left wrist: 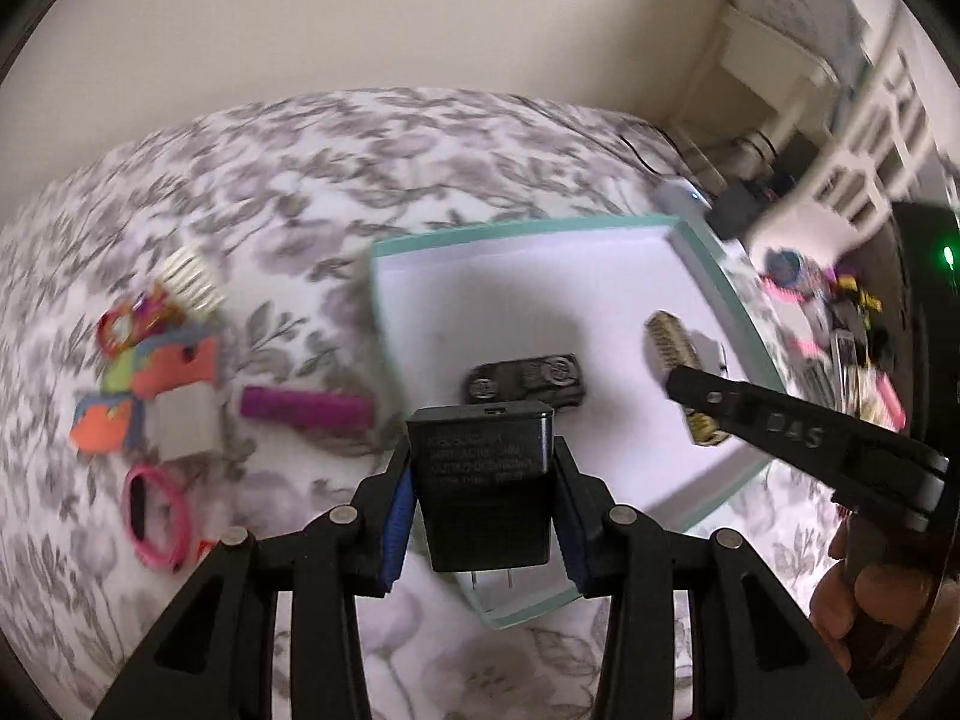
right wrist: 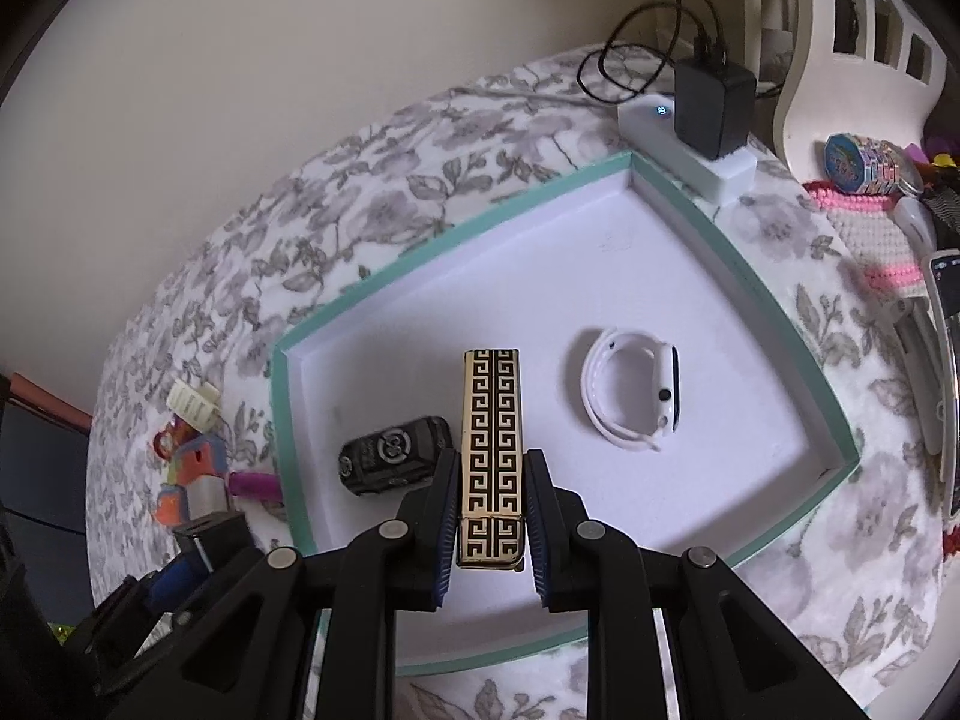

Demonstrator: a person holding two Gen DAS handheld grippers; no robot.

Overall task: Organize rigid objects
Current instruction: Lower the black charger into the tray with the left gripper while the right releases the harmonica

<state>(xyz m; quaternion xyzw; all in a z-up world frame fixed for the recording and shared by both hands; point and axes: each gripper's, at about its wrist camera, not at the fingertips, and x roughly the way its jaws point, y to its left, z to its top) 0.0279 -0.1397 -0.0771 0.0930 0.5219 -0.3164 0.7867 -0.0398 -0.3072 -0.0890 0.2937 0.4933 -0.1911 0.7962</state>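
Jaws grip one charger (left wrist: 486, 483), one gold case (right wrist: 491, 456); tray (right wrist: 456, 228) holds two items.

Tray (right wrist: 774, 300) floor lies open between watch (right wrist: 636, 390) and far corner.

Black jaws, blue pads (left wrist: 397, 525), silver screws

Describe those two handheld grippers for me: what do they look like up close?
Both the left gripper and right gripper are matte black plastic linkages with triangular cut-outs and round silver pivot pins. Their fingers carry ribbed blue pads. In the left wrist view, the right gripper's finger shows raised lettering, and a green light glows on its body.
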